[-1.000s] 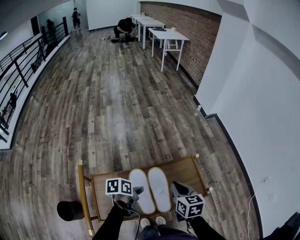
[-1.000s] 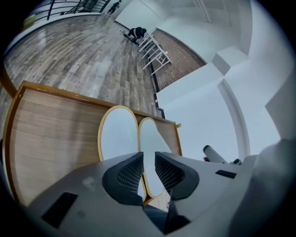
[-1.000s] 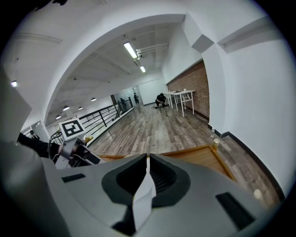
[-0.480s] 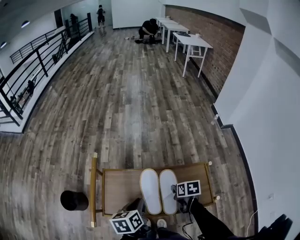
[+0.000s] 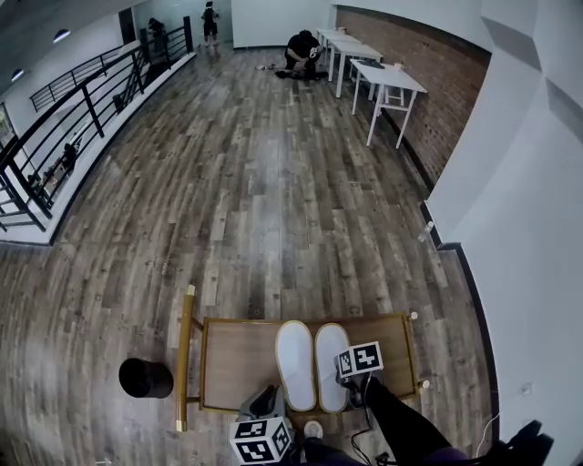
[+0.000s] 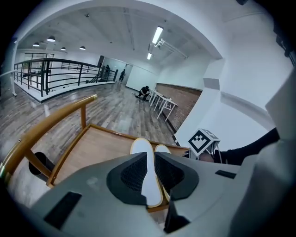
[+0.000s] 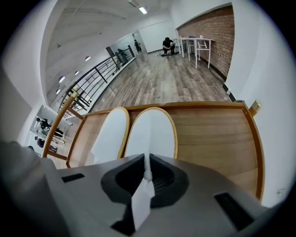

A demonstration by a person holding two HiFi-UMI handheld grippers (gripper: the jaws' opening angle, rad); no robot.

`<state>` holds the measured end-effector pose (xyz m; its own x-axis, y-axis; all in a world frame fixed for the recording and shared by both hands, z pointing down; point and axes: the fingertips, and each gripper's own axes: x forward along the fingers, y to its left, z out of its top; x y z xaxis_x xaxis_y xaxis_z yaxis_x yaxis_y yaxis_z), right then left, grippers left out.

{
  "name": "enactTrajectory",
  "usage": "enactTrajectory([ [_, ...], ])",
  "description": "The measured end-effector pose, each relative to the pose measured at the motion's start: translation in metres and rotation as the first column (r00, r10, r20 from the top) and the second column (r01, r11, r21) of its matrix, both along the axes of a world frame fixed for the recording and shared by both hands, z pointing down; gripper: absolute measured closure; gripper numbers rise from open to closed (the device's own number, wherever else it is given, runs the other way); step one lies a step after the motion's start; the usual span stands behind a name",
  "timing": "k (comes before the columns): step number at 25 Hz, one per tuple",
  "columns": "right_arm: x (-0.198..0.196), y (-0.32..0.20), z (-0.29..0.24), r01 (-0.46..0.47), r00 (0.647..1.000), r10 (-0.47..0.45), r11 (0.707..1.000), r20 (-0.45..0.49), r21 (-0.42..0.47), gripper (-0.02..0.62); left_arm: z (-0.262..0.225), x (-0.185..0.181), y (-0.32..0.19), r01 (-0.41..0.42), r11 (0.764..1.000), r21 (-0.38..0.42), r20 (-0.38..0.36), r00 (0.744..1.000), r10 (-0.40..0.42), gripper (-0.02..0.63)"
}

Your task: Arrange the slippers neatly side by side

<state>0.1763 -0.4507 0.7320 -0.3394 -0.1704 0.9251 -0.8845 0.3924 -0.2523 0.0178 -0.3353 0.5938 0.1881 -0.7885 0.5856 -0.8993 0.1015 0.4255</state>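
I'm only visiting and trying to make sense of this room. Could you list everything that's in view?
low table: one, wooden with a gold-coloured frame, nearest the camera
slippers: two, white with tan edges, side by side on the low table: left slipper, right slipper
round thing: one, black, on the floor left of the low table; can't tell what it is
white tables: at least two, far right
railing: one, black, along the left
people: two, in dark clothes, at the far end: crouching person, standing person
floor: grey-brown planks
left tool: grey, open, empty
right tool: grey, shut on the right slipper
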Motion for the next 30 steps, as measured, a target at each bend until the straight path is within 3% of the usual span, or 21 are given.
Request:
enactTrajectory([
  [10, -0.003, -0.012, -0.008, 0.030, 0.999, -0.030, 0.999, 0.029, -0.016, 0.578, 0.002, -0.008, 0.001, 0.013, 1.000, -0.004, 0.009, 1.000, -0.013, 0.555],
  [19, -0.005, -0.010, 0.002, -0.148, 0.987, 0.152, 0.986, 0.045, -0.078, 0.578, 0.004, -0.013, 0.000, 0.016, 1.000, -0.006, 0.012, 1.000, -0.016, 0.555],
  [23, -0.009, -0.010, 0.002, -0.099, 0.994, 0.102, 0.992, 0.039, -0.073, 0.577, 0.003, -0.014, -0.004, 0.020, 1.000, -0.003, 0.014, 1.000, -0.019, 0.555],
  [30, -0.008, -0.011, 0.006, -0.110, 0.993, 0.113, 0.990, 0.027, -0.088, 0.578, 0.002, -0.013, -0.007, 0.011, 1.000, 0.001, 0.017, 1.000, -0.011, 0.555],
])
